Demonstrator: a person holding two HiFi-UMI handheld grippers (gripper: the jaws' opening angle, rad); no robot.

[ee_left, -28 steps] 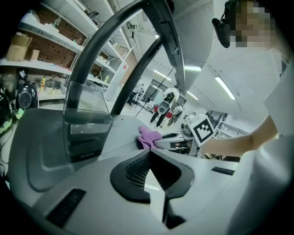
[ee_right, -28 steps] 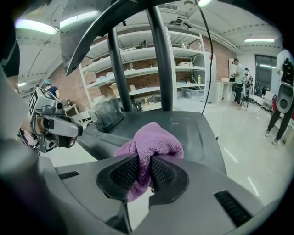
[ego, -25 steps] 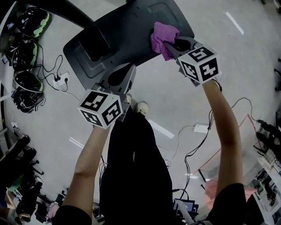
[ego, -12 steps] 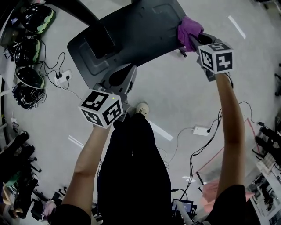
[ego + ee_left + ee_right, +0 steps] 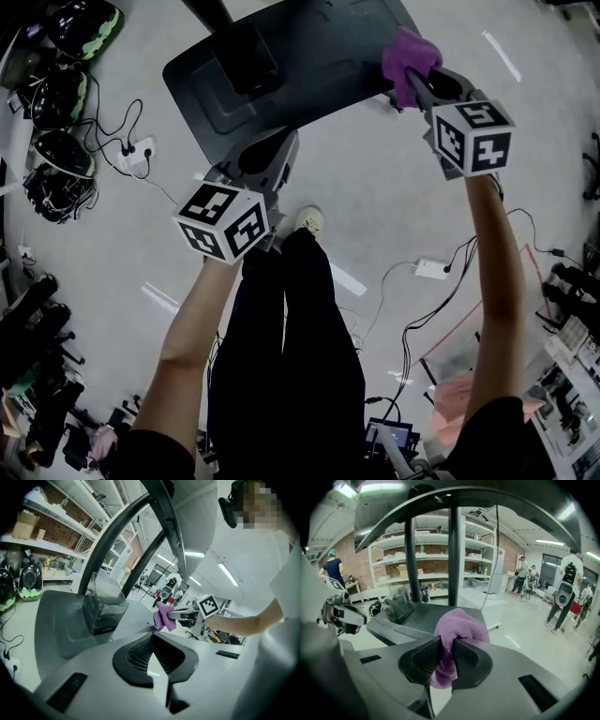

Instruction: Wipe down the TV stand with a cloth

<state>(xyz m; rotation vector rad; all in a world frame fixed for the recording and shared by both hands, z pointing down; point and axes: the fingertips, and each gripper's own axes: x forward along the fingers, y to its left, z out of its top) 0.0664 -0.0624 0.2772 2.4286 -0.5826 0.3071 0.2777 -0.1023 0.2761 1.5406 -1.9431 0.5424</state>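
Right arm stretched forward, right gripper clamped on purple cloth at one o'clock, against the TV stand base edge, left gripper at eleven o'clock, jaws together, empty.

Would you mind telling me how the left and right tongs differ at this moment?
The right tongs are clamped on the purple cloth; the left tongs are closed on nothing. The right tongs hold the cloth at the right edge of the TV stand base, while the left tongs sit by its near edge. Both are closed, and each carries a marker cube.
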